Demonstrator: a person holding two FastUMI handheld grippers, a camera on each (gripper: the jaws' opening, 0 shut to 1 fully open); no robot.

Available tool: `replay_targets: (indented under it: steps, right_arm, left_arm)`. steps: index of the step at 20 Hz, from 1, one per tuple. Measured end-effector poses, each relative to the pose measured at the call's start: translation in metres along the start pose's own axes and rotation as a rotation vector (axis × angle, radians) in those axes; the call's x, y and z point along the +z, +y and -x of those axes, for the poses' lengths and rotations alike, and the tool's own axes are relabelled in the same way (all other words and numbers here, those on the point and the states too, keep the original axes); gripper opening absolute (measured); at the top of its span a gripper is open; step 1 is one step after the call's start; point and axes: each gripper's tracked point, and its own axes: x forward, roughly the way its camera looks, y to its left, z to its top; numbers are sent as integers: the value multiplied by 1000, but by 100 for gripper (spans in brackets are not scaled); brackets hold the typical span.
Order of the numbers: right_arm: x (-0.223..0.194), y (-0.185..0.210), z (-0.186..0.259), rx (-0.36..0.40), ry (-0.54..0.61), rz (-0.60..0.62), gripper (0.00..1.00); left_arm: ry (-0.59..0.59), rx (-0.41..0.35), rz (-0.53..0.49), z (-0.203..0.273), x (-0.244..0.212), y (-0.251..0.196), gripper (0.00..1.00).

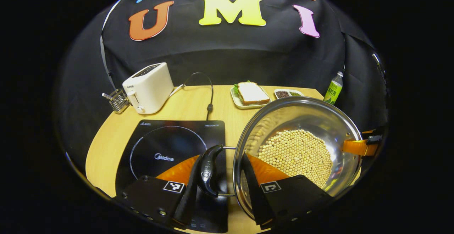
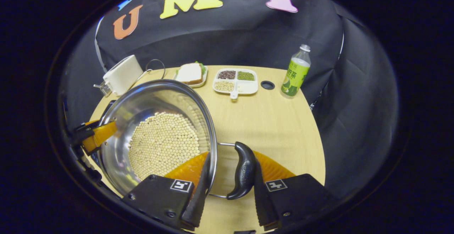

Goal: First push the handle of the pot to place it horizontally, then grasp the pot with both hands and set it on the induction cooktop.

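Note:
A steel pot (image 1: pixel 319 120) holding pale beans (image 1: pixel 294 152) is just right of the black induction cooktop (image 1: pixel 170 149). My left gripper (image 1: pixel 224 156) straddles the pot's left side: one finger presses the outside of the black handle (image 1: pixel 209 170), the other lies inside the rim. My right gripper (image 2: pixel 232 159) grips the opposite side of the pot (image 2: pixel 149 95) the same way, around its other black handle (image 2: pixel 244 170). Each gripper also appears far off at the pot's far rim, the right gripper (image 1: pixel 361 145) and the left gripper (image 2: pixel 94 134). I cannot tell whether the pot rests on the table.
On the round wooden table (image 1: pixel 106 134), a white toaster (image 1: pixel 149 87) with a wire rack (image 1: pixel 117 101) stands back left, its cord trailing toward the cooktop. A sandwich plate (image 1: pixel 250 95), a divided dish of grains (image 2: pixel 236 79) and a green bottle (image 2: pixel 296 71) line the back.

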Motion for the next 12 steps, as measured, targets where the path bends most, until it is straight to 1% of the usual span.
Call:
replay_targets:
  steps: [1, 2, 12]
  right_arm:
    - [1, 10, 3, 3, -5, 1, 61]
    - [1, 20, 6, 6, -9, 1, 59]
    - [-6, 125, 17, 37, -1, -10, 58]
  left_arm:
    - [-3, 4, -1, 4, 2, 9, 63]
    - [-5, 5, 0, 7, 3, 17, 63]
    - [1, 33, 2, 32, -5, 117, 63]
